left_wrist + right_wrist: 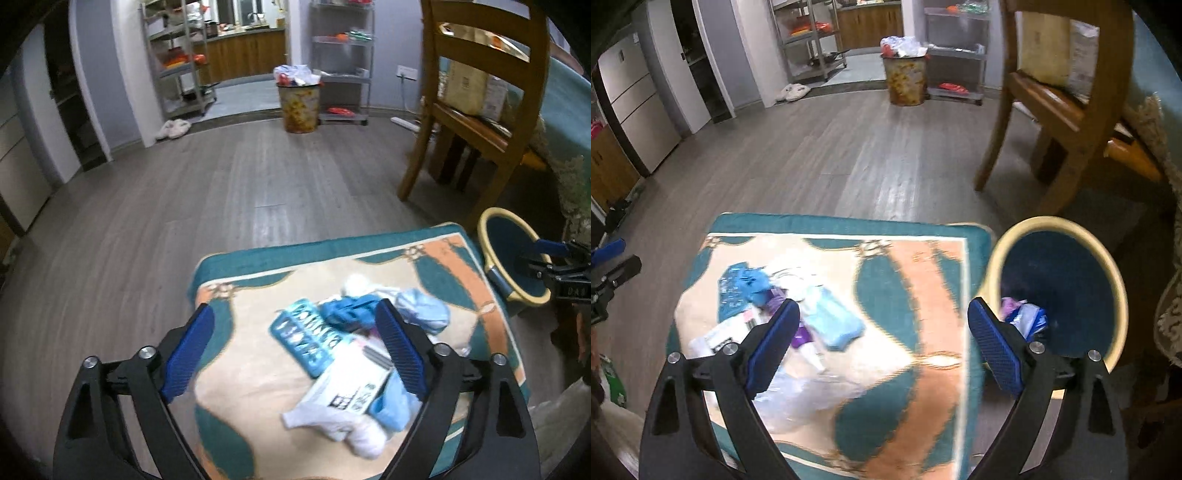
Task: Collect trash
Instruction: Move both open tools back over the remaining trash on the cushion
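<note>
A pile of trash [347, 350] lies on a teal and orange patterned cushion [243, 369]: a teal blister pack [304, 338], blue wrappers, a white printed carton [347, 391] and crumpled tissue. My left gripper [295, 347] is open and empty, hovering above the pile. The pile also shows in the right wrist view [783, 317]. My right gripper [882, 343] is open and empty, above the cushion's right part [923, 295]. A yellow-rimmed bin [1108, 277] with a dark blue inside stands right of the cushion and holds some wrappers [1025, 317]. It also shows in the left wrist view [487, 236].
A wooden chair [476, 110] stands behind the bin, with boxes on its seat. A full patterned waste basket [300, 105] stands far across the grey wood floor [184, 206], next to metal shelves [177, 59]. Slippers [173, 128] lie by the wall.
</note>
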{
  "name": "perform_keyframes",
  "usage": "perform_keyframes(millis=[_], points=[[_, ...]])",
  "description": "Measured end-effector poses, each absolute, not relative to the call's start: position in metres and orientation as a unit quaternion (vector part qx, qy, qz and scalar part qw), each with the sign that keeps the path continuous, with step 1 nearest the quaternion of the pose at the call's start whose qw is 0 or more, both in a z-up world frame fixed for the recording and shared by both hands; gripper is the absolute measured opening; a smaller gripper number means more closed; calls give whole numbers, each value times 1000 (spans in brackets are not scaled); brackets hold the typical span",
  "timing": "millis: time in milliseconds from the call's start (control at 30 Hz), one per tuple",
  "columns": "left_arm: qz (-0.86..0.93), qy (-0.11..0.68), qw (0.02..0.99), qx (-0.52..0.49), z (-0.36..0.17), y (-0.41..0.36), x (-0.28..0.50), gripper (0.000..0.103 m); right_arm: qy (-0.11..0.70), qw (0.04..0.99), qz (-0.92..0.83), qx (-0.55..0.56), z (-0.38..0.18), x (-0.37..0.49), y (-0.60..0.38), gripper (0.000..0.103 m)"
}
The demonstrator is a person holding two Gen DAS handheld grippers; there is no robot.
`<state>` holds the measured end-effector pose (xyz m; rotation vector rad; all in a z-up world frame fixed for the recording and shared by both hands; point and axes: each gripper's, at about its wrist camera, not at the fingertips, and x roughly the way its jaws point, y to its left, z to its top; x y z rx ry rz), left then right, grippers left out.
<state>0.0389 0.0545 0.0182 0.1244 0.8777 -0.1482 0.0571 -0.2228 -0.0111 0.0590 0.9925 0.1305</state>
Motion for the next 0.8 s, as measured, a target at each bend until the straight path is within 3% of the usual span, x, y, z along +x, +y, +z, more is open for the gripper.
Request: perform_keyframes(millis=[367, 800], points=[[-45, 453, 889, 59, -7, 93, 39, 90, 507, 856, 99, -29, -42, 63, -169, 91], [-57, 471, 880, 35, -35, 77, 73, 91, 556, 819, 119, -80, -101, 85, -162, 90]])
